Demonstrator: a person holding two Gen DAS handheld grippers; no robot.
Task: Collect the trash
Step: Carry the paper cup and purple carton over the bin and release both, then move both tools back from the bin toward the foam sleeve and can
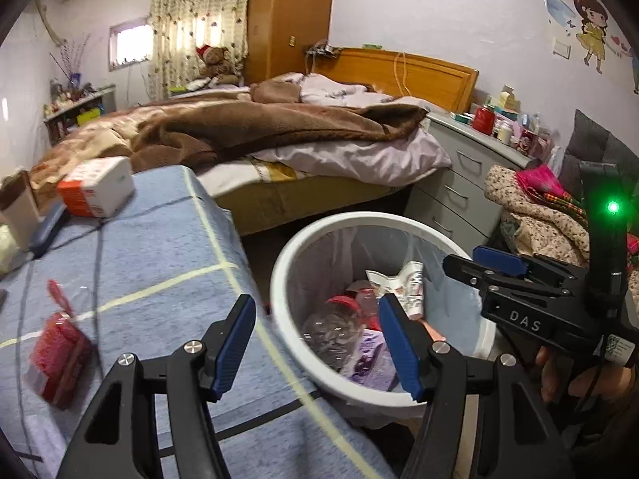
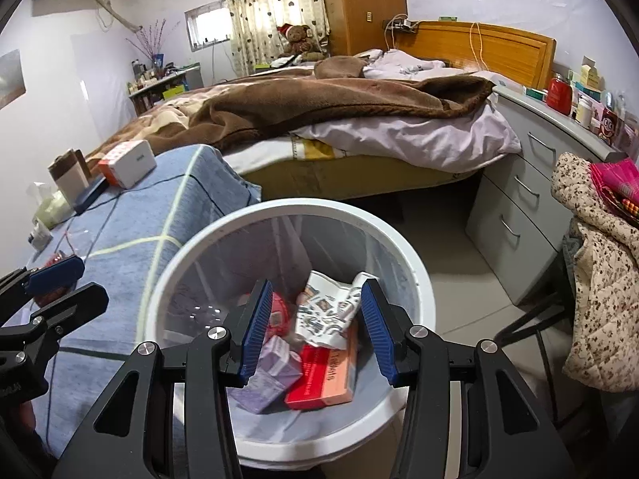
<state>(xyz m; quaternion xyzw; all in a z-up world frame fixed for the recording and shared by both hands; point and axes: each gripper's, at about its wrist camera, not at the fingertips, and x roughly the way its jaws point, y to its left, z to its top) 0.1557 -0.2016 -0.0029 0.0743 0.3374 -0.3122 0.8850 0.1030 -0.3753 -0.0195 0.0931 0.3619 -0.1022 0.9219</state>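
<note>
Trash (image 2: 319,375) was seen piled in the lined white bin (image 2: 415,279), both grippers (image 2: 313,329) (image 1: 317,343) parted and empty, a red packet (image 1: 58,359) left on the table.

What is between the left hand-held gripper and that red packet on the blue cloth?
Nothing visible. The red packet lies on bare blue cloth, left of the open, empty left hand-held gripper. The bin is on the other side.

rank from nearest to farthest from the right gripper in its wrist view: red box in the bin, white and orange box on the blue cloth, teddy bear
1. red box, in the bin just below the right gripper
2. white and orange box, far left on the cloth
3. teddy bear, beyond the bed by the curtain
</note>
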